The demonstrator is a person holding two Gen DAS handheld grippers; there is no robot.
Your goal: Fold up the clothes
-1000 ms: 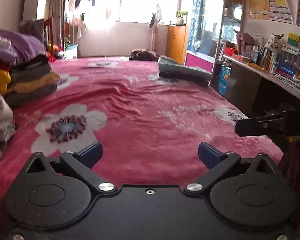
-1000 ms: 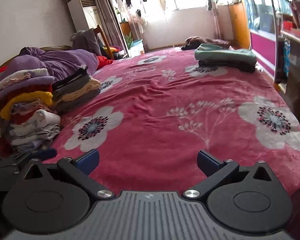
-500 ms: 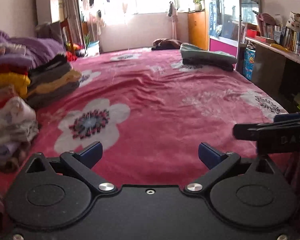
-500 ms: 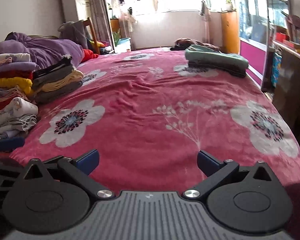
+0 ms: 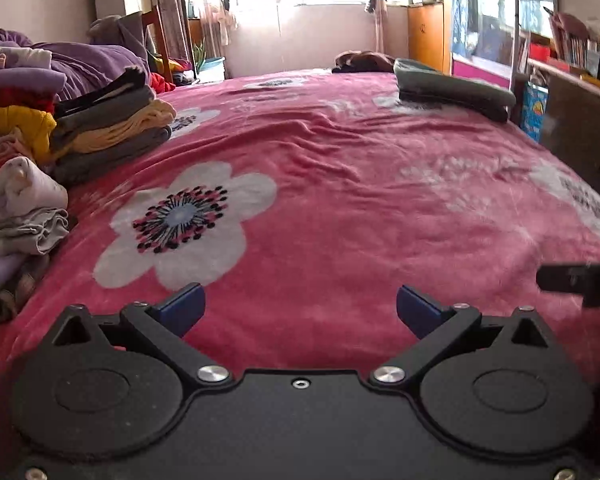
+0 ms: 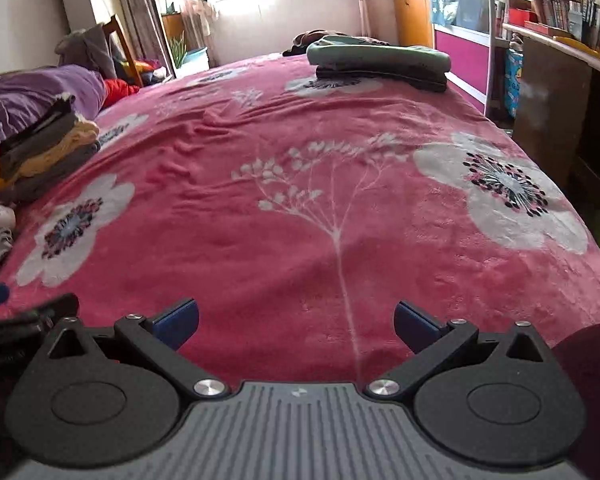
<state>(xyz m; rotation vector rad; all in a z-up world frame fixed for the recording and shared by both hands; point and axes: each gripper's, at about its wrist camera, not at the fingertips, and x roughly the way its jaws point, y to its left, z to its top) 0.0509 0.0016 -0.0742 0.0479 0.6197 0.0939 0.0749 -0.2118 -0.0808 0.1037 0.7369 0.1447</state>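
In the left wrist view the left hand-held gripper [image 5: 300, 310] stands wide and empty above the near edge of the bed [image 5: 340, 208]. Over the last second this view has swung toward nine o'clock: the piles of clothes [image 5: 40, 128] along that side now fill more of the frame and the shelves at three o'clock have slid to the margin — a turn toward the piles, by my judgement, though with nothing spread on the blanket the scene fits both a fetch of the next garment and a garment just put away. A flat folded stack [image 5: 452, 90] lies at about one o'clock near the far right edge, its long axis running from eleven o'clock down toward four. The tip of the right hand-held gripper [image 5: 576, 280] shows at three o'clock. In the right wrist view the right hand-held gripper [image 6: 296, 322] is likewise wide and holds nothing; this view has swung the other way and dipped toward the blanket, so the piles [image 6: 40, 144] have shrunk to the nine o'clock margin. The folded stack [image 6: 380, 62] sits at twelve to one o'clock, lying nearly crosswise — its long axis runs from ten o'clock toward three.
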